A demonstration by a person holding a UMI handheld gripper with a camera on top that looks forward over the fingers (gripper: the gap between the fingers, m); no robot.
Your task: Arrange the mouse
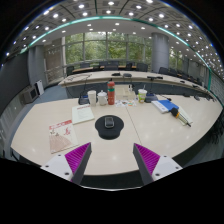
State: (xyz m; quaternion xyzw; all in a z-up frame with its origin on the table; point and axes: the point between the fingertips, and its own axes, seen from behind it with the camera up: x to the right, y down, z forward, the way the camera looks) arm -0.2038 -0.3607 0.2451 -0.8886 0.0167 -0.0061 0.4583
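A dark mouse (109,122) sits on a round black mouse pad (109,127) on the pale table (150,135), well ahead of my fingers and midway between their lines. My gripper (112,160) is open and empty, held above the table's near part. Its two magenta pads (78,158) stand wide apart with bare table between them.
Beyond the mouse stand cups and bottles (101,97) and a cup (142,96). A blue book and papers (166,105) lie at the far right. A white sheet (82,113) and a pink booklet (60,135) lie at the left. Office chairs (127,75) and windows are behind.
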